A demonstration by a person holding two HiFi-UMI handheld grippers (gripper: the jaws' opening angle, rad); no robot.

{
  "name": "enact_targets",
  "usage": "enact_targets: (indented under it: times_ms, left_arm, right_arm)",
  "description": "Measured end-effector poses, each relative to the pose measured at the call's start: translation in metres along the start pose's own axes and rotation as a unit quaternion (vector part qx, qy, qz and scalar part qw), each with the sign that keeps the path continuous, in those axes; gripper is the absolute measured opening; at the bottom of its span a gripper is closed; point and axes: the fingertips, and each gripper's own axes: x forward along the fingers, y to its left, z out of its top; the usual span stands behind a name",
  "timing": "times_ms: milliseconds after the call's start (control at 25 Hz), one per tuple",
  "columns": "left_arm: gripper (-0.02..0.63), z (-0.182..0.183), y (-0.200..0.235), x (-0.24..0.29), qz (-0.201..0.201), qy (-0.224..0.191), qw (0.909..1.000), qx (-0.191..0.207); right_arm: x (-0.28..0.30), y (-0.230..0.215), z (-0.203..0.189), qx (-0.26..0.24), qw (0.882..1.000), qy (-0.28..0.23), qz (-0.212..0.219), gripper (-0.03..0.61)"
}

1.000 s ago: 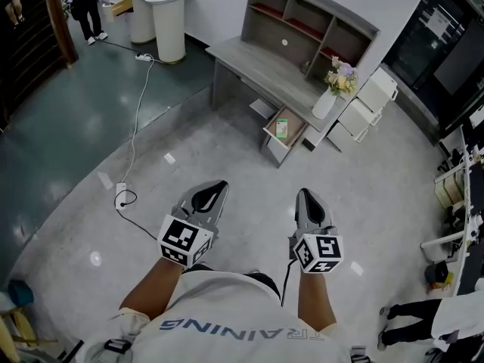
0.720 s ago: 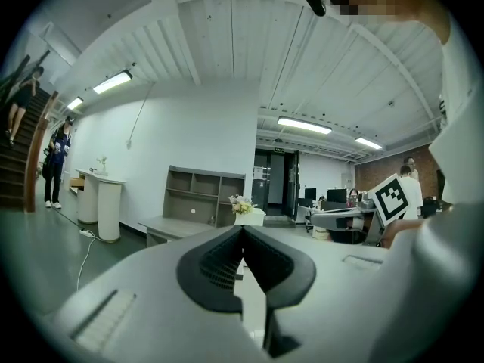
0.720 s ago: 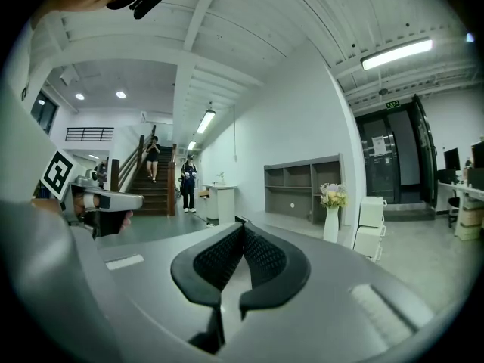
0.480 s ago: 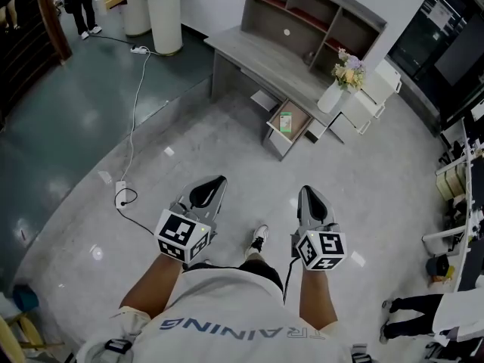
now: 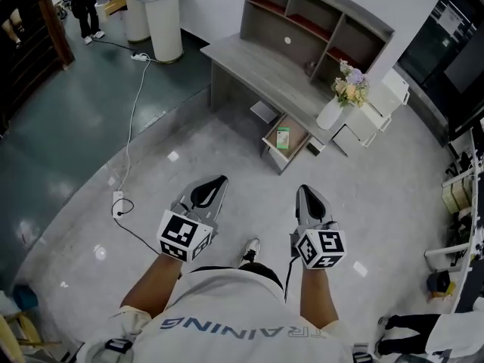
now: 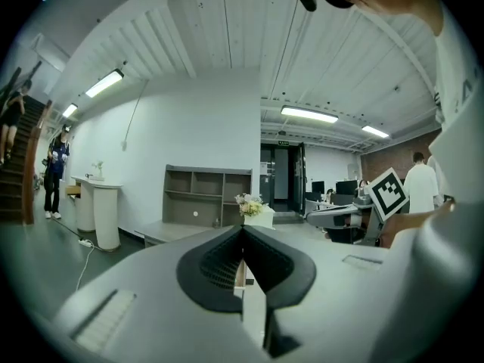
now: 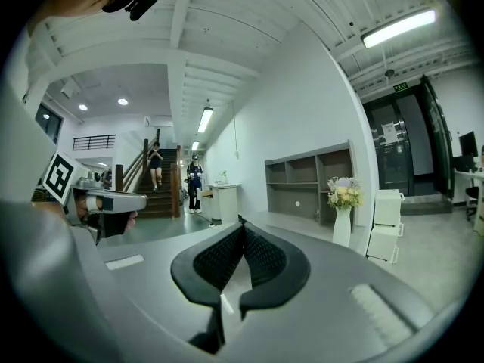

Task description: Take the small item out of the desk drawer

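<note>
Small item [image 5: 282, 138] in drawer [image 5: 272, 157]; well ahead of left gripper [image 5: 218, 181], right gripper [image 5: 303, 191].

Bright, even light comes from ceiling strip lamps [image 6: 308, 115]. Soft glare patches the dark floor [image 5: 68, 134] left of the desk [image 5: 257, 66]. Both gripper views bulge, with black corners.

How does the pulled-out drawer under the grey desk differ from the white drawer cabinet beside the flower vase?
The desk drawer is pulled out; the white cabinet has its drawers shut. The desk drawer is light wood inside; the white cabinet is white all over. A small green item lies visible in the desk drawer; the white cabinet shows no contents. Both sit low, near the floor.
</note>
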Motion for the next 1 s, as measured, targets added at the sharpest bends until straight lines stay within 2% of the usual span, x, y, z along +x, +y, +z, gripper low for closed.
enact_targets:
  times_ms: [200, 360, 560, 800, 1000]
  left_arm:
    - [-0.002, 0.006, -0.005, 0.054, 0.003, 0.005, 0.9999, -0.009]
    - [-0.002, 0.01, -0.014, 0.096, 0.004, 0.012, 0.9999, -0.008]
    - [-0.002, 0.011, -0.021, 0.142, 0.011, 0.019, 0.9997, -0.009]
    - [-0.002, 0.003, -0.032, 0.186, 0.005, 0.04, 0.9991, -0.011]
    - [-0.002, -0.002, -0.028, 0.217, 0.001, 0.052, 0.9986, -0.012]
  right_arm:
    - [0.025, -0.047, 0.01, 0.002, 1.0, 0.006, 0.008, 0.017]
    - [0.043, -0.086, 0.013, 0.028, 0.999, 0.008, 0.019, 0.017]
    - [0.066, -0.129, 0.013, 0.037, 0.999, 0.011, 0.028, 0.017]
    - [0.081, -0.179, 0.004, 0.062, 0.998, 0.017, 0.015, 0.017]
    - [0.098, -0.202, -0.009, 0.082, 0.996, 0.027, 0.011, 0.017]
